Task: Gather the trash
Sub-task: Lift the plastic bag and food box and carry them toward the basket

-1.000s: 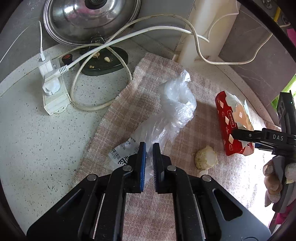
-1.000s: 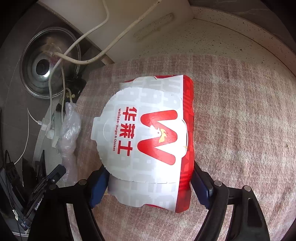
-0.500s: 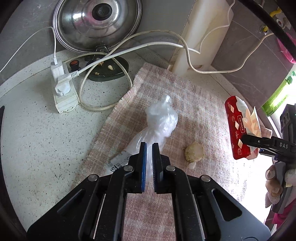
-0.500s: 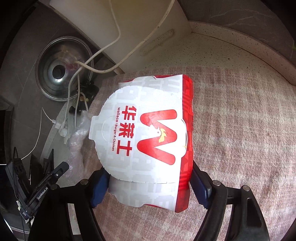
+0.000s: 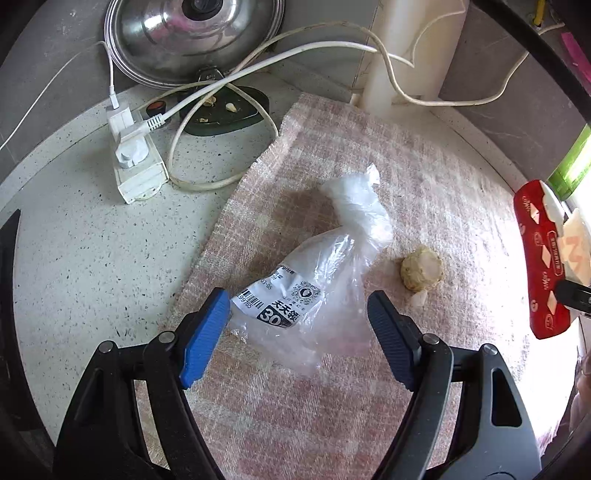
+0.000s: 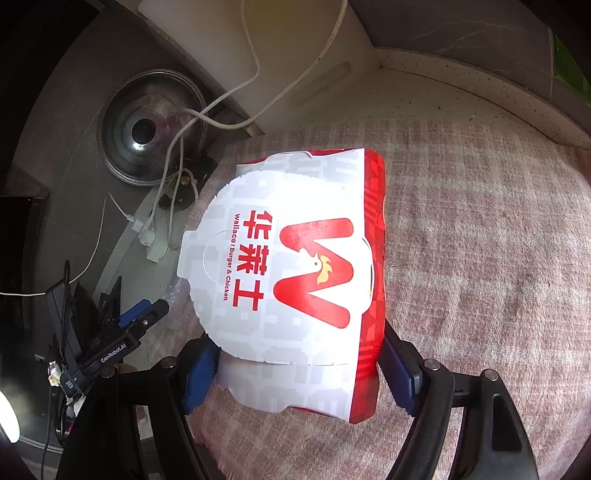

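Left gripper [image 5: 297, 325]: jaws opening, blue pads spread wide; the clear plastic bag [image 5: 325, 266] lies between them on the cloth, and the pads do not appear to press on it.
Plastic bag: crumpled, with a printed white label and barcode at its near end, knotted end pointing away; it rests on the pink checked cloth [image 5: 424, 177].
Food scrap [image 5: 421, 273]: a pale, roundish lump on the cloth, just right of the bag and apart from it.
Right gripper [image 6: 295, 369]: clamped across a red-and-white burger box [image 6: 291, 273], one pad on each side of the box's near end; the box is printed "Wallace Burger & Chicken" and held above the cloth.
Burger box, from the left wrist view: seen edge-on at the far right, clear of the cloth.
Countertop [image 5: 85, 251]: speckled white stone, carrying a white power strip [image 5: 136, 162] with plugs and looping cables.
Background: a steel pot lid [image 5: 192, 33] leaning against the grey wall.
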